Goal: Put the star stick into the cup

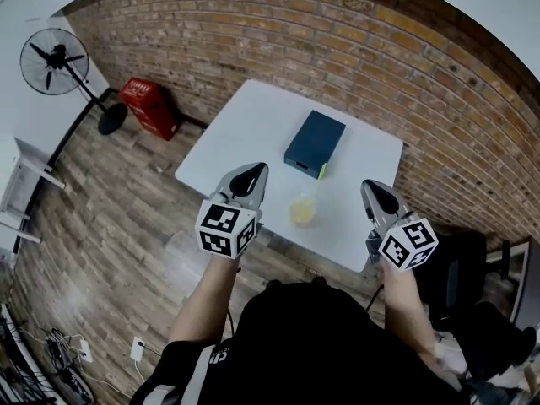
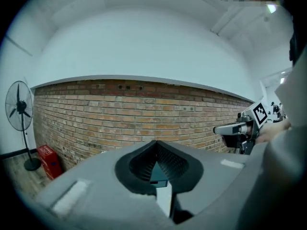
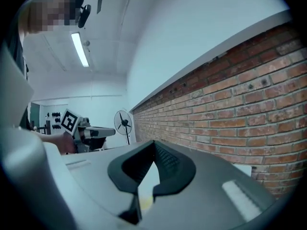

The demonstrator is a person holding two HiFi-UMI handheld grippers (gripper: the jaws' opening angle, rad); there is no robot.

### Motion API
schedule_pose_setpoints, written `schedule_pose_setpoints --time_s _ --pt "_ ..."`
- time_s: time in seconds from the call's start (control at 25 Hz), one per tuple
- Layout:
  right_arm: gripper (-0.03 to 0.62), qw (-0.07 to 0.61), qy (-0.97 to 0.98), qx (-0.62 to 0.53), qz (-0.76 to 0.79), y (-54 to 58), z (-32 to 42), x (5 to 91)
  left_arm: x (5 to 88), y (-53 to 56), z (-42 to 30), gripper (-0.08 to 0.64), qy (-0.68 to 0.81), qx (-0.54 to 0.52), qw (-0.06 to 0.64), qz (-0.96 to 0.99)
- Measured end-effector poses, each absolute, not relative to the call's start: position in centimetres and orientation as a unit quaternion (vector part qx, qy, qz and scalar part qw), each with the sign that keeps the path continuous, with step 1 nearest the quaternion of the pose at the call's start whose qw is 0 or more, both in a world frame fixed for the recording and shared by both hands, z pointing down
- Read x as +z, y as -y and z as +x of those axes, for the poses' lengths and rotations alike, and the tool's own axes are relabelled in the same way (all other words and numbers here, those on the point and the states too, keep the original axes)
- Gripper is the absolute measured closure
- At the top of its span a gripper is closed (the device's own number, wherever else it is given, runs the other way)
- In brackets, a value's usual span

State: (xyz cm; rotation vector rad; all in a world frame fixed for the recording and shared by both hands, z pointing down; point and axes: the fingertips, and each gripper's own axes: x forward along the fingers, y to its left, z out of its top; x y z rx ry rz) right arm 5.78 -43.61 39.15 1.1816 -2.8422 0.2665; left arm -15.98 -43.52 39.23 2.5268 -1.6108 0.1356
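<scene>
Both grippers hover over the table (image 1: 253,121) with jaws shut and nothing held. The left gripper (image 1: 256,170) has its two dark pads pressed tip to tip; its own view shows only a sliver of white table and a dark blue box (image 1: 315,142) through the slit below the tips. The right gripper (image 1: 369,186) is likewise clamped on nothing, pads meeting at the tip. Low in the slit beneath its jaws lies a yellowish smear, too blurred to name.

The cup (image 1: 303,199), clear and faint against the white top, stands below and between the two pairs of jaws, slightly ahead of the tips and nearer the left pair. The star stick (image 1: 302,213) shows only as a soft yellow patch inside it. Its outline is too small and blurred to tell which way it points or how its long axis lies. The box sits beyond the cup, further ahead of the jaws. The person's arms and dark top cut off the table's near edge.
</scene>
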Motion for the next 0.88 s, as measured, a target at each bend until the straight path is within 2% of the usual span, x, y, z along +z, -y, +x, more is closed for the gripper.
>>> schedule_pose_setpoints --time_s 0.16,0.56,0.88 --pt "0.594 -0.005 0.924 0.066 0.377 44.8 7.5 36.4 38.6 44.7 -16.1 0.554 0.563 0.044 0.077 0.822" --pt "0.595 -0.001 0.900 -0.035 0.435 48.8 12.4 33.6 36.6 48.6 -17.1 0.554 0.601 0.057 0.054 0.795" --pt "0.595 0.015 0.902 -0.001 0.431 48.9 13.7 36.3 40.5 47.2 -19.8 0.554 0.635 0.053 0.102 0.764"
